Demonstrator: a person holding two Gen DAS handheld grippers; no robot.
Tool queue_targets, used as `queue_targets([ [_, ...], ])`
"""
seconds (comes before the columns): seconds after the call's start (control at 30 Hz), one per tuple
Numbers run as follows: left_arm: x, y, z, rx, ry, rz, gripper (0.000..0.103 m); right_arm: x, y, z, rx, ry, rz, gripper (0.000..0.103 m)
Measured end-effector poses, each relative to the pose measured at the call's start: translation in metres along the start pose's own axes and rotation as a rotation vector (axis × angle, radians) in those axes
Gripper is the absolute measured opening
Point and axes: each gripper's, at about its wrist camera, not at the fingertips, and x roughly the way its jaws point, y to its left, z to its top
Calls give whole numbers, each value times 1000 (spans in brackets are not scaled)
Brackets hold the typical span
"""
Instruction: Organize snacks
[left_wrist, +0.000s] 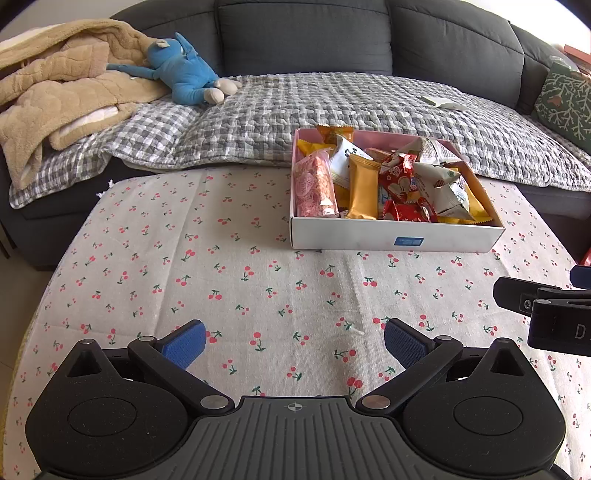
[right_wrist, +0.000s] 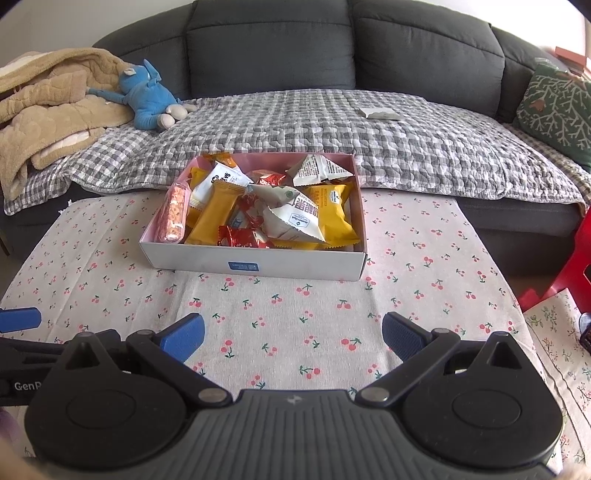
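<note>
left wrist view: left gripper (left_wrist: 294, 343) low over the cherry-print tablecloth (left_wrist: 221, 288), jaws spread wide, nothing between the blue pads. right gripper (right_wrist: 293, 338) same in its own view: wide apart, holding nothing. each one shows only partly in the other's camera, cut off at the frame edge.

hard to read: print on most packets is too small or warped by the fisheye. lower layers of the pile are hidden under the top packets.

snack box (left_wrist: 395, 236) is a shallow white carton with pink inside walls and a small blue label on the near side. it sits on the tablecloth at the far edge, by the checked blanket (left_wrist: 332, 107) on the grey sofa (left_wrist: 303, 33), well apart from both grippers. inside is a loose heap: pink speckled bar (left_wrist: 314, 184) along the left wall, yellow packet (left_wrist: 364, 188) beside it, red wrappers (left_wrist: 406, 210) near the front, white triangular packs (left_wrist: 439, 181) on top toward the right.

blue plush toy (left_wrist: 181, 70) lies on the sofa against a tan blanket (left_wrist: 62, 85).
</note>
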Motion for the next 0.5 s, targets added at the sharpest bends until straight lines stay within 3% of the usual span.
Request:
queue_targets([
  [0.5, 0, -1, -1, -1, 5, -4, 103, 2, 1, -1, -7, 6, -2, 103],
])
